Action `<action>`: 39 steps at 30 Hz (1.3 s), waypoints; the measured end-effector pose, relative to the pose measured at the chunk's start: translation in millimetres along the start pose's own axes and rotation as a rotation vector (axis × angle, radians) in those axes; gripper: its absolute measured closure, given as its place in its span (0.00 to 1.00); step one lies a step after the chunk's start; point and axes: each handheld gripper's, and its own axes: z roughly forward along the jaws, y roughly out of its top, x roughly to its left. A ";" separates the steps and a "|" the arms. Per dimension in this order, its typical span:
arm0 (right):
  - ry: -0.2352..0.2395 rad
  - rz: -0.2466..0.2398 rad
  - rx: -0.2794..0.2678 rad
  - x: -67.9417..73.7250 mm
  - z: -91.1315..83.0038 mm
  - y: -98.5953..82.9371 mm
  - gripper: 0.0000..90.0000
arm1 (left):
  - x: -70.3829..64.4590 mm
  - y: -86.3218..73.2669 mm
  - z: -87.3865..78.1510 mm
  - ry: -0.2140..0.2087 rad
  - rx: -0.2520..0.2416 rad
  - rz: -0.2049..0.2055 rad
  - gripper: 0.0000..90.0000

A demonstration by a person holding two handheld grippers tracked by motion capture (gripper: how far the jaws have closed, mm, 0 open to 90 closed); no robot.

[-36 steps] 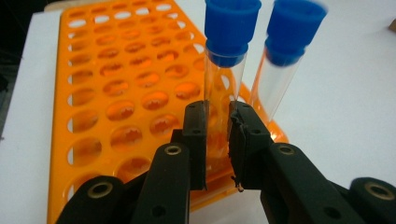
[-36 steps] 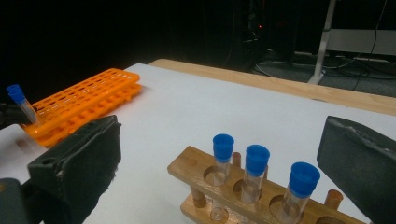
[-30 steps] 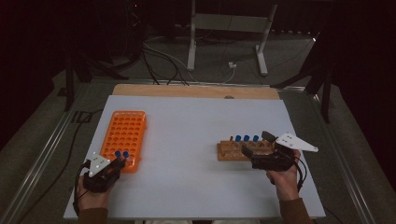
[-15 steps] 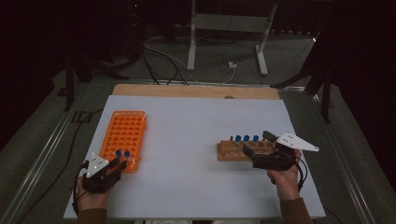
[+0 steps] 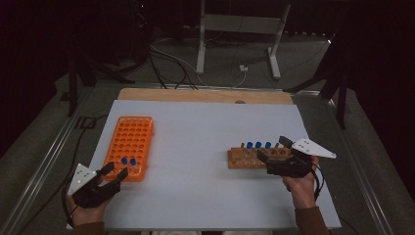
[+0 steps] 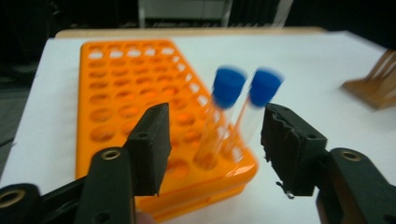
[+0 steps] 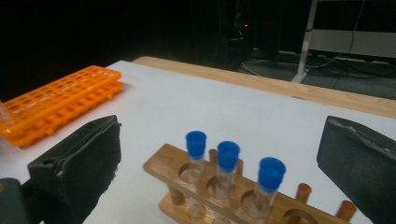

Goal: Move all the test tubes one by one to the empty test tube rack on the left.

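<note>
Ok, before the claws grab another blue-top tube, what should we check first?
1. Left gripper open: ok.
2. Right gripper open: ok.
3. Three blue-capped tubes standing upright in the wooden rack: ok.
4. Orange rack has free holes: ok, just two tubes in it.
5. Right jaws lined up on one tube: not ok, they straddle all three.
6. Tubes full or empty: cannot tell.

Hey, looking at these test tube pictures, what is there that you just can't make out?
- Two blue-capped tubes in the orange rack: motion-blurred in the left gripper view, so any contents are unreadable.
- Wooden rack: its near side is cut off by the bottom edge of the right gripper view.
- Wooden rack's empty holes: too small to count in the high view, partly behind the right gripper.
</note>
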 end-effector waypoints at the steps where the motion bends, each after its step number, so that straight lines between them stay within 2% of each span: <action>1: -0.005 -0.003 0.002 -0.6 0.3 -0.2 0.00 | -1.3 1.4 -1.0 -0.003 -0.012 -0.002 0.44; 5: -0.028 -0.003 0.010 -3.6 1.2 -1.0 0.00 | -8.8 7.1 -1.6 -0.011 -0.041 -0.004 0.29; 13: -0.103 0.009 0.013 -16.7 -3.3 0.0 0.01 | -22.3 15.1 4.2 -0.011 -0.067 0.013 0.14; 17: -0.118 0.027 0.020 -23.8 -3.2 -2.6 0.07 | -26.3 17.2 6.6 -0.003 -0.064 0.013 0.06; 22: -0.129 0.029 0.039 -26.7 1.8 -8.1 0.21 | -27.7 18.1 6.6 0.007 -0.060 0.027 0.01; 30: -0.126 -0.001 0.108 -25.3 19.3 -22.3 0.55 | -29.0 17.0 6.9 0.016 -0.057 0.041 0.01; 34: -0.119 0.001 0.126 -25.3 24.8 -25.8 0.67 | -29.5 15.9 8.1 0.012 -0.052 0.042 0.01; 39: -0.115 -0.012 0.139 -24.3 28.3 -28.6 0.77 | -29.7 15.4 8.3 0.015 -0.051 0.041 0.01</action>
